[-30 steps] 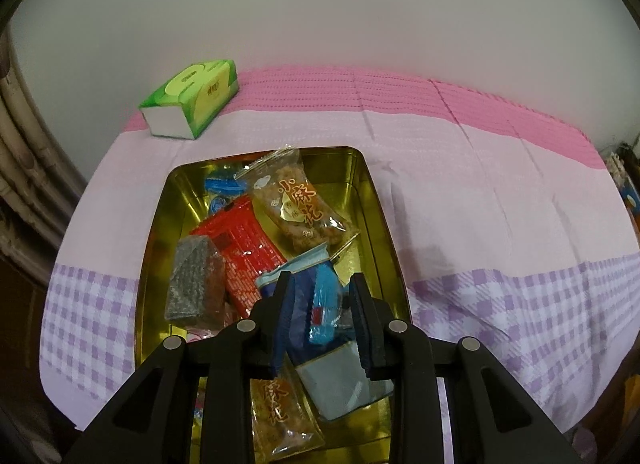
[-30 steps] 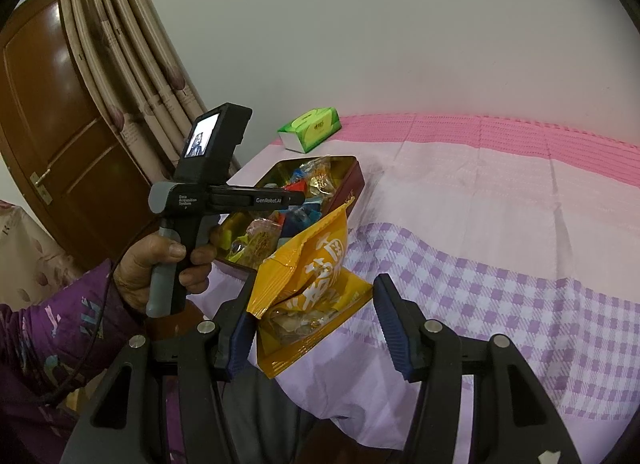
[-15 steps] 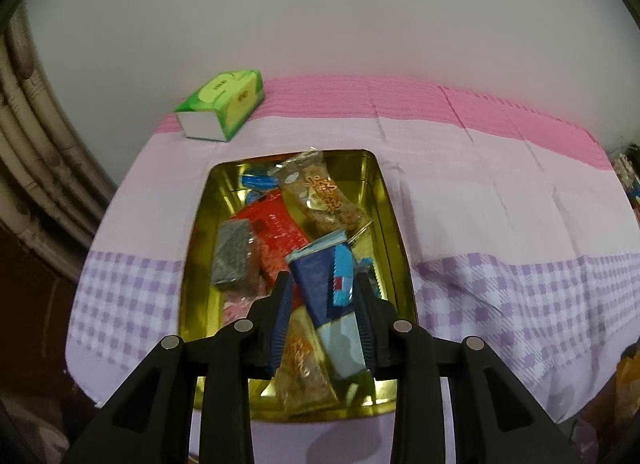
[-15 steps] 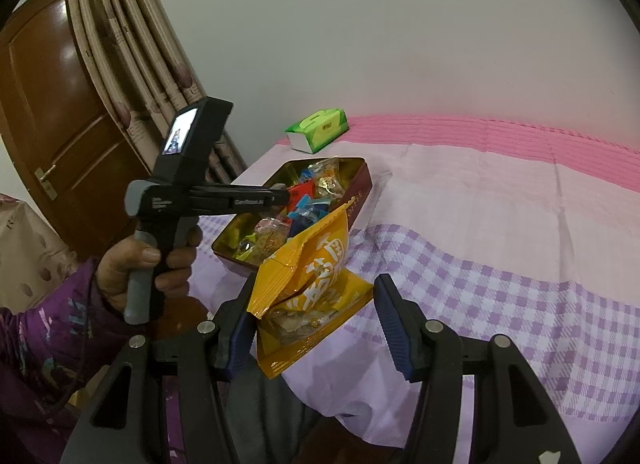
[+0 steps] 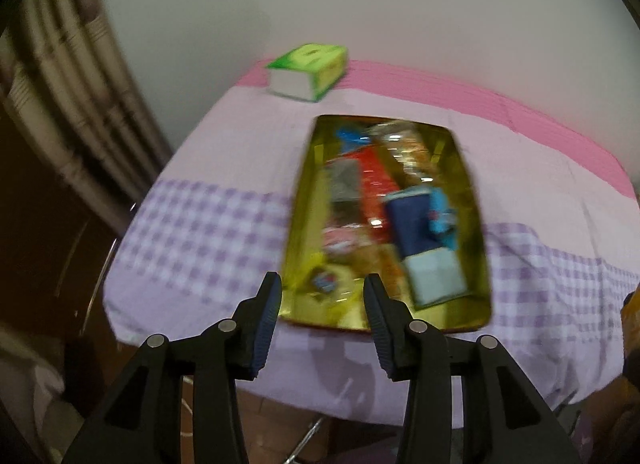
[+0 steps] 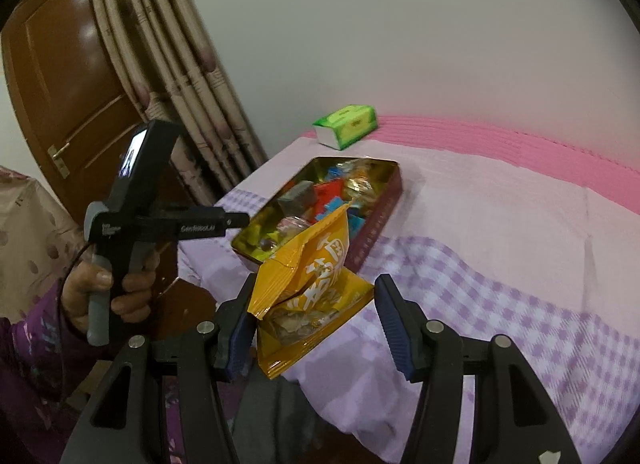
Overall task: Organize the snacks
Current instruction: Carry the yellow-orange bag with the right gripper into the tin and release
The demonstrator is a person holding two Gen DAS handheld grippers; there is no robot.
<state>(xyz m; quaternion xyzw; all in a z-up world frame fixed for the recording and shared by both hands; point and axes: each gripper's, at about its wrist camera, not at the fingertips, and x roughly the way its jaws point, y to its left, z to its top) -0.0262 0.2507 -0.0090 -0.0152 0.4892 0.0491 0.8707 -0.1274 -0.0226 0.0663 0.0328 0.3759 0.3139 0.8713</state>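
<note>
Above the tin (image 5: 304, 200), left gripper (image 5: 322, 304) opens empty.

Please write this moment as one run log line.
left gripper: opening, empty | right gripper: around yellow bag | tin: holds snacks

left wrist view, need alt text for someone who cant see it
A gold tin full of wrapped snacks sits on a pink and purple checked cloth, blurred. The left tongs, opening with nothing between them, hover at its near edge; a green tissue box sits behind.
</note>
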